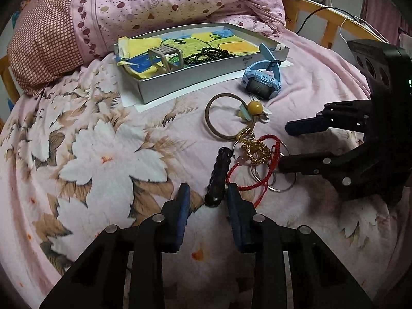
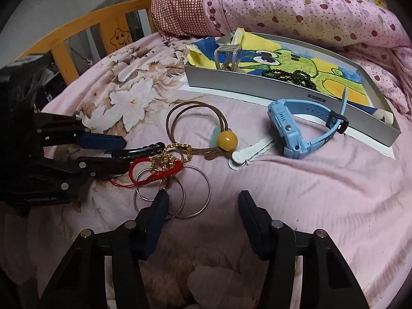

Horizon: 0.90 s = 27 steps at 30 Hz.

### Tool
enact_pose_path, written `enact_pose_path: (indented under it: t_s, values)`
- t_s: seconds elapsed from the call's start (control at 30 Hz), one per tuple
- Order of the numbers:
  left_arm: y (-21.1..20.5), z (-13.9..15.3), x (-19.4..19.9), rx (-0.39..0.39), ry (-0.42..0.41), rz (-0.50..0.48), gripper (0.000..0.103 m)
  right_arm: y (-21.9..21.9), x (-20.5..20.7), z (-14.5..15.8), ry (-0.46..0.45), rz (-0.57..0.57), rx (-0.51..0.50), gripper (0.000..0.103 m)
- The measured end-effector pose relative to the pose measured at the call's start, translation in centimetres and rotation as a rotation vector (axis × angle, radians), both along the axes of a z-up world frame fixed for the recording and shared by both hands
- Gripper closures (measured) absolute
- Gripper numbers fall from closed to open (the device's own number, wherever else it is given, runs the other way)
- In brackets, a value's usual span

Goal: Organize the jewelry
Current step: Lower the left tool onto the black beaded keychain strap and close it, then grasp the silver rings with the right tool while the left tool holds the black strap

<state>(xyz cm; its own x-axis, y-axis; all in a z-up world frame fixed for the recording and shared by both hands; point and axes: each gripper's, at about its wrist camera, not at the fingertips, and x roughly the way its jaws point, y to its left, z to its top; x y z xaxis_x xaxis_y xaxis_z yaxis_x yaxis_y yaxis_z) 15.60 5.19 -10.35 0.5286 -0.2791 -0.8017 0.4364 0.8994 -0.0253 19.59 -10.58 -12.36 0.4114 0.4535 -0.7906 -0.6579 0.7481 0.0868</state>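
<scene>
A pile of jewelry lies on the pink bedspread: a black hair clip [image 1: 218, 177], a red cord bracelet [image 1: 257, 164], a gold chain [image 1: 253, 145], silver rings [image 2: 180, 195], and a brown hair tie with a yellow ball [image 2: 226, 137]. My left gripper [image 1: 207, 195] is open, its fingers on either side of the black clip's near end. My right gripper [image 2: 203, 200] is open over the silver rings. A blue watch [image 2: 291, 134] lies beside a grey tray [image 2: 257, 87] that holds black beads [image 2: 291, 76] and a metal clip [image 2: 228, 58].
A pink dotted quilt [image 1: 167, 0] and a checked pillow [image 1: 43, 41] lie behind the tray. A wooden bed rail [image 2: 77, 31] runs along the edge. Black and white cables [image 1: 342, 23] hang over the rail.
</scene>
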Motion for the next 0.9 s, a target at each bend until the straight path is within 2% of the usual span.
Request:
enact_pose_path:
  t_s: [0.2,0.3,0.4,0.47,0.53,0.7,0.9]
  values:
    - [-0.3,-0.1,0.6,0.004,-0.01,0.007,0.078,0.7,-0.4,-0.2,-0.031,0.004,-0.06,0.059]
    - [-0.6,-0.1,0.5,0.017,-0.014,0.013,0.089,0.7,-0.6,-0.2,-0.022,0.005,-0.062,0.07]
    - [-0.6,-0.1,0.2,0.02,-0.017,0.028,0.089,0.3,-0.8,-0.2,0.0,0.0,-0.059,0.08]
    - [-0.6,-0.1,-0.2,0.016,-0.012,0.046,0.089,0.1,-1.1,-0.2,0.007,-0.002,-0.063,0.092]
    - [-0.5,0.0,-0.6,0.008,-0.003,0.065,0.09,-0.2,-1.3,-0.1,0.017,-0.006,-0.059,0.096]
    - [-0.2,0.6,-2.0,-0.035,0.046,0.128,0.09,-1.8,-1.9,0.3,0.058,-0.039,-0.022,0.1]
    - [-0.6,1.4,-3.9,-0.072,0.075,0.17,0.09,-3.6,-3.5,1.1,0.032,-0.066,-0.044,0.101]
